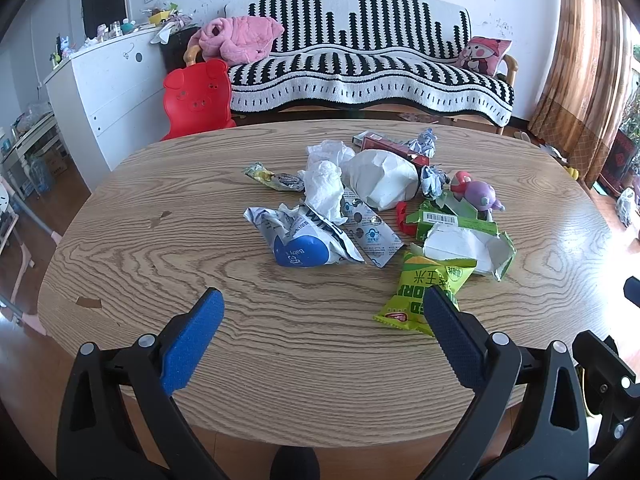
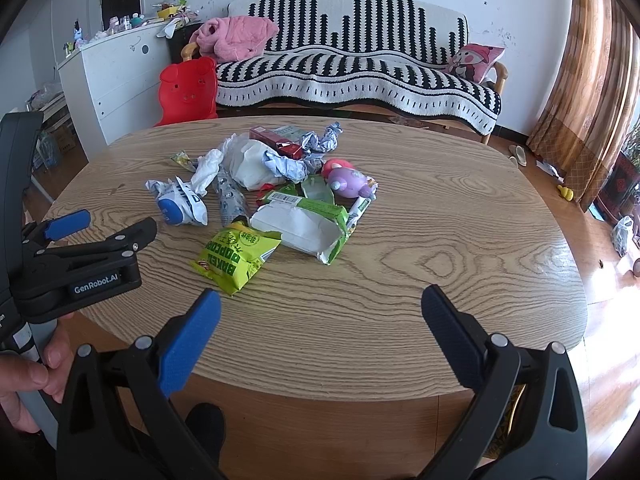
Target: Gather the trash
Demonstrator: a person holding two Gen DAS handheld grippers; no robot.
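A pile of trash lies in the middle of the oval wooden table [image 1: 200, 208] [image 2: 440, 220]. It holds a green popcorn bag [image 1: 424, 292] [image 2: 234, 256], a torn green box [image 1: 468, 246] [image 2: 304, 226], a blue-and-white wipes wrapper [image 1: 300, 244] [image 2: 180, 204], crumpled white tissue [image 1: 324, 188] [image 2: 206, 174], a white paper bag [image 1: 380, 178], a red carton [image 1: 384, 144] [image 2: 276, 138] and a purple toy [image 1: 480, 194] [image 2: 348, 182]. My left gripper [image 1: 320, 304] is open and empty, just short of the pile. My right gripper [image 2: 320, 308] is open and empty above the table's near edge.
A striped sofa [image 1: 360, 64] with a pink garment [image 1: 240, 36] stands behind the table. A red pig chair [image 1: 198, 96] and a white cabinet [image 1: 104, 80] are at the far left. The left gripper's body [image 2: 80, 256] shows at the left of the right wrist view.
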